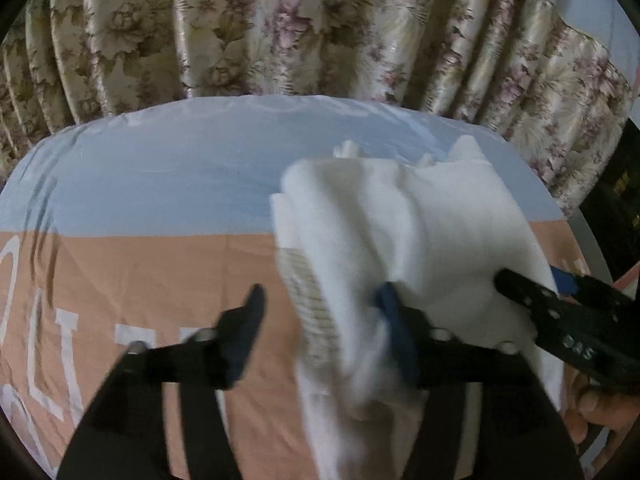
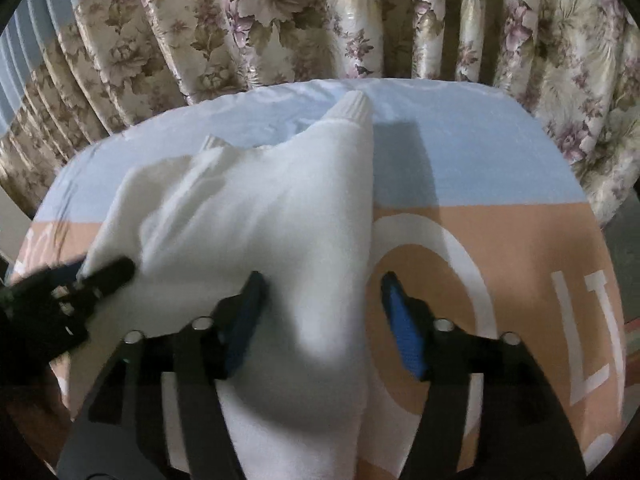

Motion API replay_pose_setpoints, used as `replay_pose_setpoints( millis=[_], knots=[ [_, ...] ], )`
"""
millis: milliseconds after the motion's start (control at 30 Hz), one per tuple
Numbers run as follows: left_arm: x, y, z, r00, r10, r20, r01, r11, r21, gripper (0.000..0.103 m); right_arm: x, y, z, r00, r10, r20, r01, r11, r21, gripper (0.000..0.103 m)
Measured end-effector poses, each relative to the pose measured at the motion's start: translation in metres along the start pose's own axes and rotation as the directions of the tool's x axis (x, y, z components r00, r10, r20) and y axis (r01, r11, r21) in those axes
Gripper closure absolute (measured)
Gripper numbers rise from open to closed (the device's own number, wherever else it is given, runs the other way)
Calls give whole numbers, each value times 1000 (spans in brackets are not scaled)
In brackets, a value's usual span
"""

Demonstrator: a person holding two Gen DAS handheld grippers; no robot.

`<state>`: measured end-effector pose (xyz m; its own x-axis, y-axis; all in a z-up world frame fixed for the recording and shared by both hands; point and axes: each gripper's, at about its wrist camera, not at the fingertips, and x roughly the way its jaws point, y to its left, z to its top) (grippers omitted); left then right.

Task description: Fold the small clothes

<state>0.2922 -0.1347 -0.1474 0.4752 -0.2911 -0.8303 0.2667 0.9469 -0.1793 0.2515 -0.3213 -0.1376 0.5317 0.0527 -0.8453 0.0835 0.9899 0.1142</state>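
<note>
On the bedsheet lies a white garment — both grippers, left and right, gape apart.

The garment lies on the sheet-covered worktop, one sleeve cuff reaching toward the far edge, and the curtain hangs behind that edge. In the right wrist view the right tongs straddle the garment's near right edge, spread wide, with the left tongs at its left edge. In the left wrist view the left tongs straddle the garment's left fold, the right tongs lying on the cloth to their right.
</note>
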Motion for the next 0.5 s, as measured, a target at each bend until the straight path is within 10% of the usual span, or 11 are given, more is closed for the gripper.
replay_pose_setpoints(
  millis=[500],
  knots=[
    [-45, 22, -27, 993, 79, 91, -88, 991, 97, 29, -51, 0, -62, 996, -20, 83, 16, 999, 50, 29]
  ],
)
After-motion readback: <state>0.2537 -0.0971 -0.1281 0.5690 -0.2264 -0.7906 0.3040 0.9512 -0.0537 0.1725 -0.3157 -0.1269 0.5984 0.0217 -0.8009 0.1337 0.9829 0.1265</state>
